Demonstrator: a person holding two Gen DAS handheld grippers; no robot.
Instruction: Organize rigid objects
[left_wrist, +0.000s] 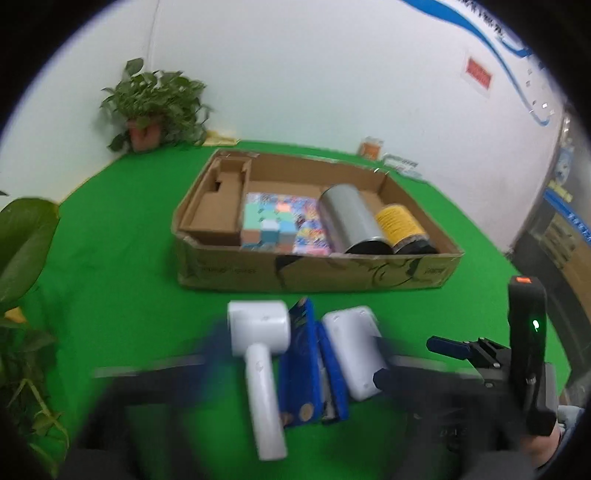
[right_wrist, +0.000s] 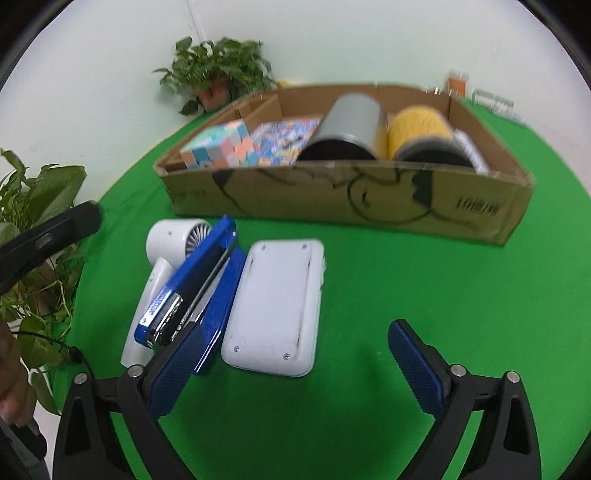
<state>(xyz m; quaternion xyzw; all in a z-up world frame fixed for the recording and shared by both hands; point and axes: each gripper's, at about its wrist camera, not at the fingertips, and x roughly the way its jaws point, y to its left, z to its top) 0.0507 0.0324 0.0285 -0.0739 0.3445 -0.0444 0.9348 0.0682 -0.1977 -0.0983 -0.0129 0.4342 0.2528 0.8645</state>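
Note:
On the green table lie a white handheld fan (left_wrist: 258, 354) (right_wrist: 173, 236), a blue stapler (left_wrist: 310, 365) (right_wrist: 195, 295) and a white flat box (left_wrist: 354, 350) (right_wrist: 277, 306), side by side in front of a cardboard box (left_wrist: 310, 273) (right_wrist: 332, 199). The cardboard box holds a pastel cube (left_wrist: 264, 225) (right_wrist: 218, 149), a colourful book (right_wrist: 286, 142), a silver can (left_wrist: 351, 221) (right_wrist: 347, 125) and a yellow can (left_wrist: 400, 225) (right_wrist: 421, 133). My left gripper (left_wrist: 295, 365) is blurred, open around the three items. My right gripper (right_wrist: 291, 373) is open just before the white flat box and also shows in the left wrist view (left_wrist: 447, 347).
A potted plant (left_wrist: 155, 107) (right_wrist: 218, 74) stands at the far left corner against the white wall. Large leaves (left_wrist: 22, 258) (right_wrist: 33, 229) hang over the table's left edge. Small items (left_wrist: 371, 147) sit by the wall behind the cardboard box.

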